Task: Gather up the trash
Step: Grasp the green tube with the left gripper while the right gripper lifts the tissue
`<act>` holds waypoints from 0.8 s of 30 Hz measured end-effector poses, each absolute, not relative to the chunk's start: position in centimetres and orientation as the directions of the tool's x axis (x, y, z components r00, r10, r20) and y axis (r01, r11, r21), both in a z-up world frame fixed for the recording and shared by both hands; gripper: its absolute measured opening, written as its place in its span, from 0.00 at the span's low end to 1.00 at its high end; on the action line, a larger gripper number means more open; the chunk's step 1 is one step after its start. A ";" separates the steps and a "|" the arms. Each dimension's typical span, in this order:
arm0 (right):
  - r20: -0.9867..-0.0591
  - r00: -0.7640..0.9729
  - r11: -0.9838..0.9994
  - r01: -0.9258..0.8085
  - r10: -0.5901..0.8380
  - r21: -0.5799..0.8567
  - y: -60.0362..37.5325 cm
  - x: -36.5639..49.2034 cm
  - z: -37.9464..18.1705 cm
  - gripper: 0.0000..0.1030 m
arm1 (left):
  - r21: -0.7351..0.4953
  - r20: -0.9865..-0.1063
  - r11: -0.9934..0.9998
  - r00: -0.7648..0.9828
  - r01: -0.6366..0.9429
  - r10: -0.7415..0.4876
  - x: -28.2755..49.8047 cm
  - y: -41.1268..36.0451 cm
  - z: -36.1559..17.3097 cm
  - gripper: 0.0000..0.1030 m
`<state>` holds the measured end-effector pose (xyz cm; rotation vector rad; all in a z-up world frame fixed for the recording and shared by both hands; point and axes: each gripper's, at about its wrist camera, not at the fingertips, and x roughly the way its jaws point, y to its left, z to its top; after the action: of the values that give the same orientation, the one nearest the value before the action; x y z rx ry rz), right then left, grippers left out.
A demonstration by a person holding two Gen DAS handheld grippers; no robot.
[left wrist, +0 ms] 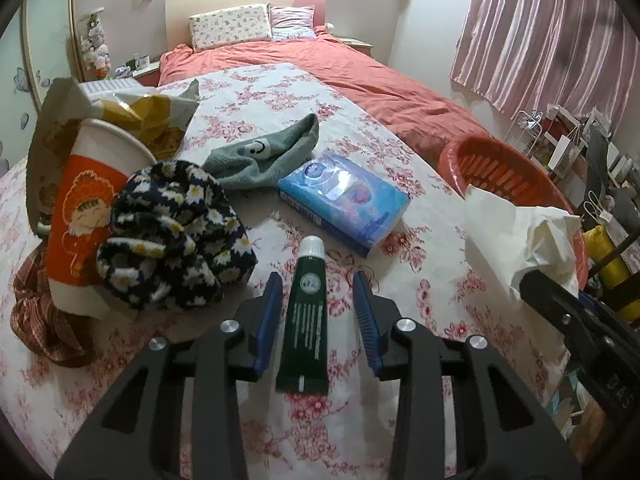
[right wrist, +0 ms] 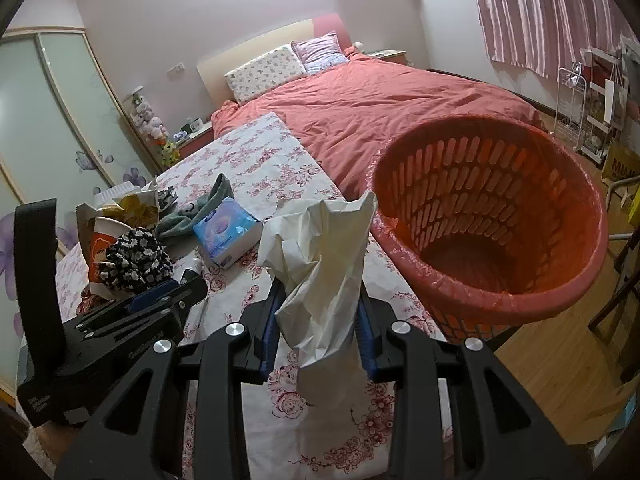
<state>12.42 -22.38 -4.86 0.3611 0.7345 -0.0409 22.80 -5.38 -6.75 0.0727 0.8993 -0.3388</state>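
On the flowery cloth (left wrist: 280,92) at the near end of the bed lies a dark green tube (left wrist: 306,312) with a white cap. The left gripper (left wrist: 318,316) sits around it, one blue finger on each side. You can see a thin gap on both sides, so the fingers are not pinching the tube.

Just past the tube lies a blue tissue pack (left wrist: 344,204). Behind that is a grey-green sock (left wrist: 264,156) with a smiley face. To the left, close to the tube, sits a dark cloth with white daisies (left wrist: 176,236). It leans on a tall paper cup (left wrist: 88,216) with an orange picture. A crinkly snack bag (left wrist: 132,116) stands behind the cup. A brown patterned cloth (left wrist: 40,320) lies at the near left.

The right gripper (right wrist: 320,320) is squeezed tight on a crumpled white paper (right wrist: 320,264). The paper sticks up high and hides part of the cloth behind it. To its right, just beside it, stands a red basket (right wrist: 500,300) with holes in its wall and a red bag inside. It touches the edge of the bed. The far half of the bed has a pink-red cover (right wrist: 392,104) and two pillows (right wrist: 280,68).
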 end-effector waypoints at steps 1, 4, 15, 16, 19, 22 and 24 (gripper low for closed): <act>-0.661 0.745 0.937 0.161 0.089 0.308 -22.4 12.4 -4.8 0.32 | -0.078 -0.777 0.945 0.574 0.317 -0.257 22.8 -5.3 -6.7 0.24; -0.660 0.746 0.937 0.161 0.091 0.311 -22.4 12.4 -4.8 0.32 | -0.090 -0.776 0.944 0.571 0.319 -0.267 22.9 -5.1 -6.7 0.19; -0.624 0.777 0.931 0.156 0.089 0.328 -23.0 11.5 -3.2 0.32 | -0.119 -0.737 0.944 0.611 0.306 -0.291 21.0 -3.7 -4.6 0.19; -0.619 0.781 0.931 0.156 0.088 0.330 -23.1 11.4 -3.0 0.32 | -0.123 -0.730 0.943 0.616 0.308 -0.296 20.7 -3.6 -4.2 0.19; -0.596 0.800 0.933 0.155 0.076 0.326 -23.3 10.8 -2.2 0.32 | -0.136 -0.705 0.939 0.635 0.316 -0.316 19.8 -3.6 -2.7 0.19; -0.562 0.826 0.938 0.160 0.044 0.308 -23.8 10.2 -1.1 0.32 | -0.154 -0.680 0.930 0.647 0.334 -0.345 19.1 -4.2 -1.1 0.19; -0.535 0.845 0.940 0.172 0.013 0.295 -24.5 9.8 -0.4 0.32 | -0.162 -0.663 0.923 0.654 0.348 -0.363 18.6 -4.7 -0.2 0.19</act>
<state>9.83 -24.47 -0.43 0.3426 0.5605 -0.0858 18.64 -4.68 -0.18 -0.0214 0.7570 -0.4029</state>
